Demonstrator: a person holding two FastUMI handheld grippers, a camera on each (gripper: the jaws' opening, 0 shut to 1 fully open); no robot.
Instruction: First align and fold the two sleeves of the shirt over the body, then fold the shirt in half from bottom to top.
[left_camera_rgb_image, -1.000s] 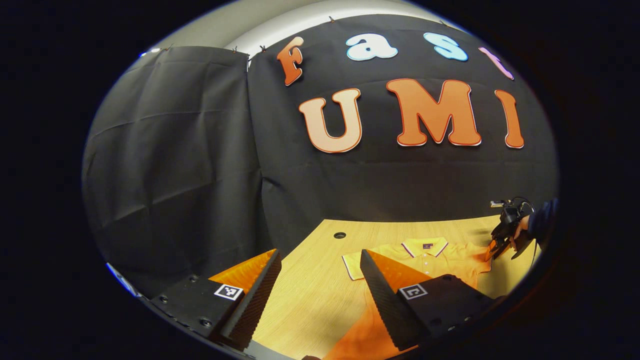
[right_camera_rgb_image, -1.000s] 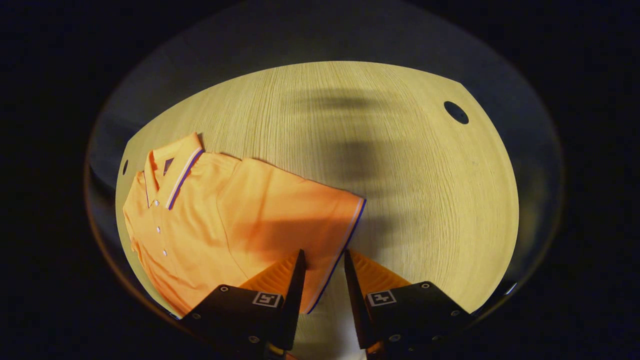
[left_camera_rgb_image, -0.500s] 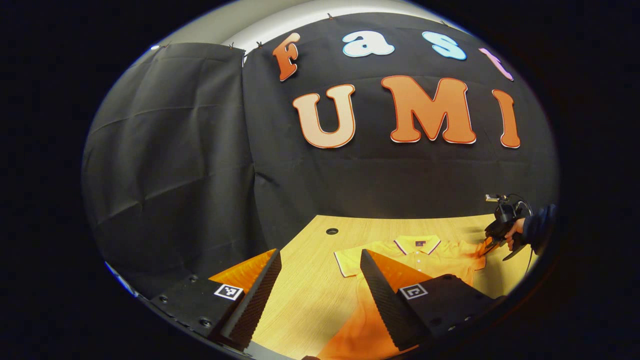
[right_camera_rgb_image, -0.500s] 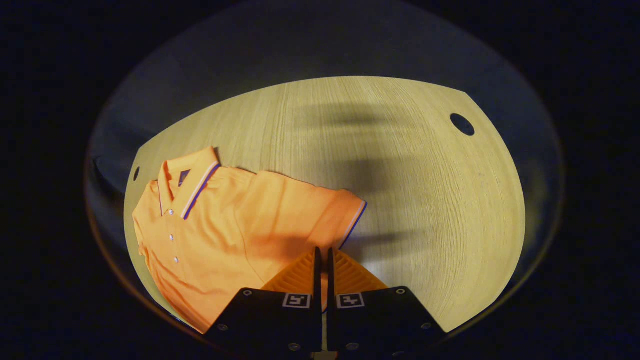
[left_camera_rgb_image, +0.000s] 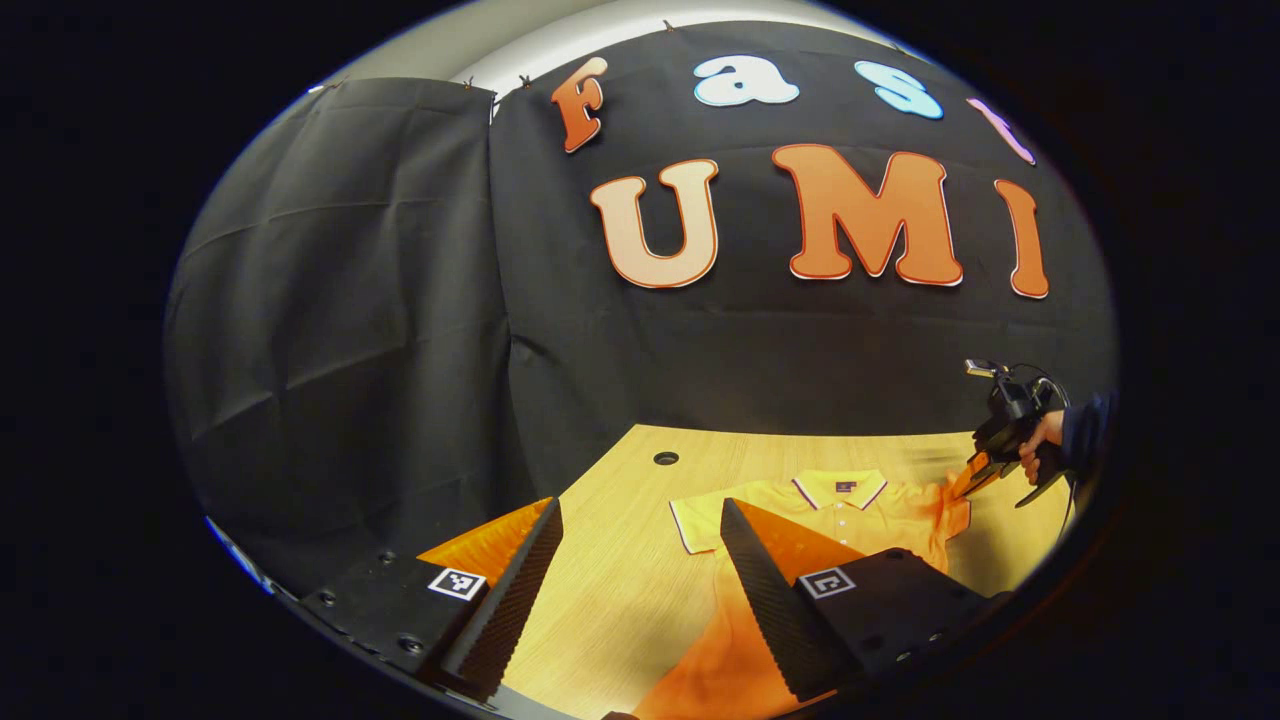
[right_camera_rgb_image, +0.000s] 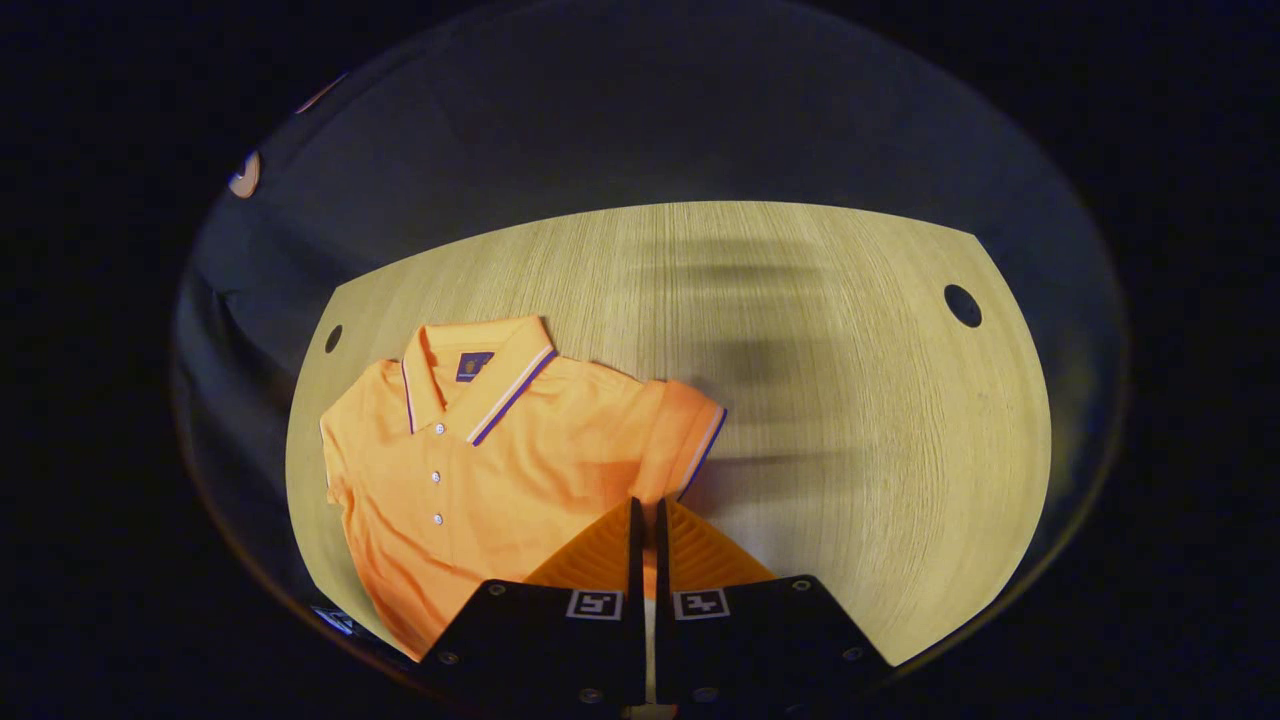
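- While the orange polo shirt (right_camera_rgb_image: 470, 470) lies face up on the wooden table (right_camera_rgb_image: 850, 400), buttons showing and collar toward the far edge, the right gripper (right_camera_rgb_image: 645, 515) has its fingers pressed together on the sleeve (right_camera_rgb_image: 685, 440) nearest it, pinching the cloth close to the striped cuff.
- That sleeve looks lifted and bunched toward the shirt's body, so the step in hand is judged to be the first sleeve fold.
- Seen from the left gripper view, the right gripper (left_camera_rgb_image: 975, 475) is held by a hand (left_camera_rgb_image: 1040, 440) at the shirt's (left_camera_rgb_image: 850, 505) far sleeve, raised a little off the table (left_camera_rgb_image: 620, 590).
- The left gripper (left_camera_rgb_image: 640, 520) hangs above the table near the shirt's other sleeve (left_camera_rgb_image: 695, 520), fingers spread wide and holding nothing.
- Next, the pinched sleeve probably needs carrying across onto the shirt's chest and laying flat, cuff edge kept straight, before letting go.
- The other sleeve lies unfolded; the left gripper would then need to come down onto it.
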